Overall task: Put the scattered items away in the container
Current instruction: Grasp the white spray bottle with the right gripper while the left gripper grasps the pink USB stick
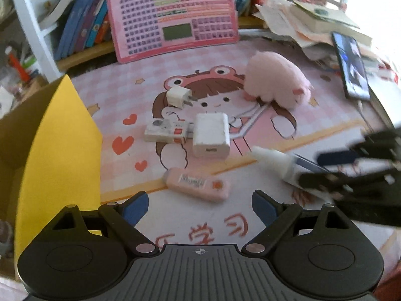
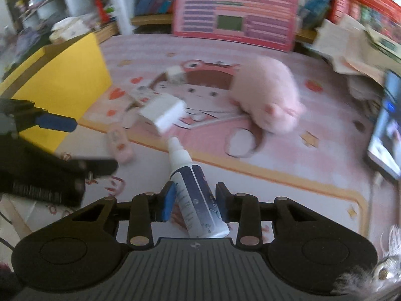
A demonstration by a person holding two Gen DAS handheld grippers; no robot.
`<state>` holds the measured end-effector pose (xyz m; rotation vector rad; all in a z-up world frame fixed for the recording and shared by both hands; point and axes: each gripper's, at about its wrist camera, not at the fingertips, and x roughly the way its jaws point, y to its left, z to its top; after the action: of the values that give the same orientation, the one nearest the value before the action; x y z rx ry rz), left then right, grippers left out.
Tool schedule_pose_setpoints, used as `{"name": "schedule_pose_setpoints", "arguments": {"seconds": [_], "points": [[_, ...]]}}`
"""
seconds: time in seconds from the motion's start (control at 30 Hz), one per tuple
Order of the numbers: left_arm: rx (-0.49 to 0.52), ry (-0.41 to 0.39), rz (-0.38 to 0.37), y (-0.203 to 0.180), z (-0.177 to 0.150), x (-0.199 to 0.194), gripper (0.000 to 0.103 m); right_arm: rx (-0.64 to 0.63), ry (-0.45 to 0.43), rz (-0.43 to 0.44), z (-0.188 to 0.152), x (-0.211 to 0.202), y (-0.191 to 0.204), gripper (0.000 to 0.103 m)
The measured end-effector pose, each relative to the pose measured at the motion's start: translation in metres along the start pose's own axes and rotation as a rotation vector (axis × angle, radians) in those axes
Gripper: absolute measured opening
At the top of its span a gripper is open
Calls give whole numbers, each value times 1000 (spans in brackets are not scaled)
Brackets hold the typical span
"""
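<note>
Pinching the light, rigid, slippery spray bottle (image 2: 196, 195) mid-body, the right gripper (image 2: 194, 200) has jaws clamped there, nozzle toward twelve o'clock; the left gripper (image 1: 199, 207) is spread.

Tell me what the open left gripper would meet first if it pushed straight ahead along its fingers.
Probably the pale pink oblong eraser-like case, lying on the pink cartoon desk mat just beyond the left gripper. Depth is unclear; the fingers might touch the mat first.

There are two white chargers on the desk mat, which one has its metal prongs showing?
The smaller charger, farther back on the cartoon's hair: its prongs point right. The bigger block in front shows only a port.
</note>
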<state>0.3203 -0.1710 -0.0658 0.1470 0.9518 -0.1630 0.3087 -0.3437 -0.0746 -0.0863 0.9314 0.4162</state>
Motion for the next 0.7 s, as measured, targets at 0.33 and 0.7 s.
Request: {"name": "schedule_pose_setpoints", "arguments": {"seconds": [0.33, 0.7], "points": [[-236, 61, -73, 21, 8, 34, 47, -4, -10, -59, -6, -5, -2, 33], [-193, 67, -45, 24, 13, 35, 36, -3, -5, -44, -1, 1, 3, 33]]}}
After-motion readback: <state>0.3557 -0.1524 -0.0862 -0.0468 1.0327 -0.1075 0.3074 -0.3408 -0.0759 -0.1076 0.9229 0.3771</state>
